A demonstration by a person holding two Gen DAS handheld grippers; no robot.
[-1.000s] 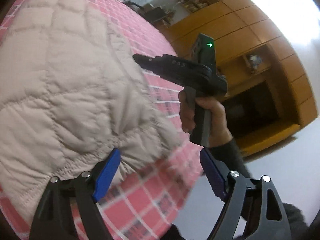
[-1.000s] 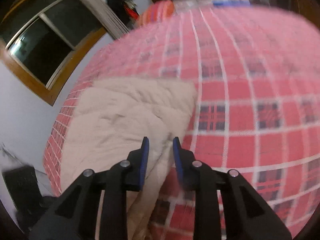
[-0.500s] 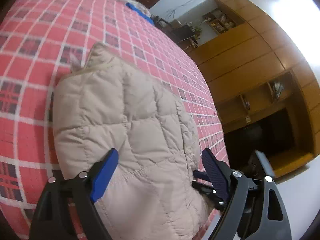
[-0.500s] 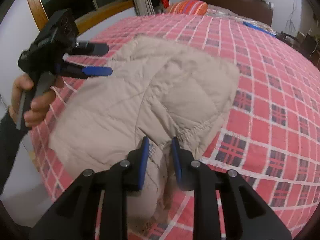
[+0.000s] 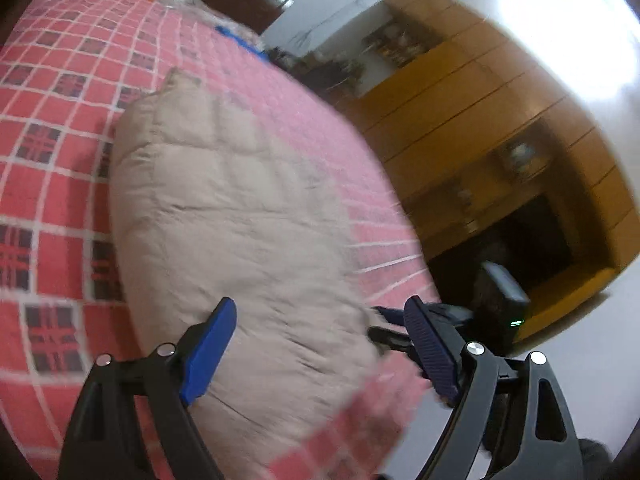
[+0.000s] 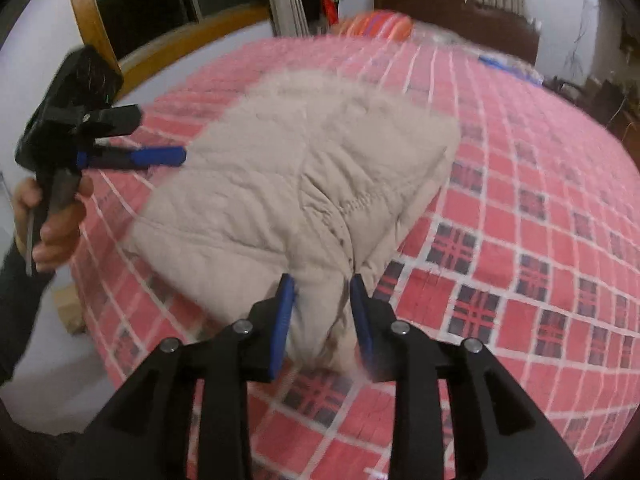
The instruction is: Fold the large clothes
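— While pinching the near corner of the puffy coat (image 6: 304, 184), right gripper (image 6: 322, 320) closest. Coat stretching away ahead, lying on the bed (image 6: 520, 216).
— And left gripper (image 5: 316, 352)? Spread wide, holding nothing, just beside the coat.

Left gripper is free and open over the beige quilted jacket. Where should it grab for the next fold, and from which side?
Probably the near-left corner of the jacket, by the stitched hem edge, coming in low from the bed's near edge. The padding there forms a distinct, pinchable edge, whereas the middle bulges smoothly. The left gripper is open; the right gripper already clamps the bunched near-right corner, so this mirrors it.
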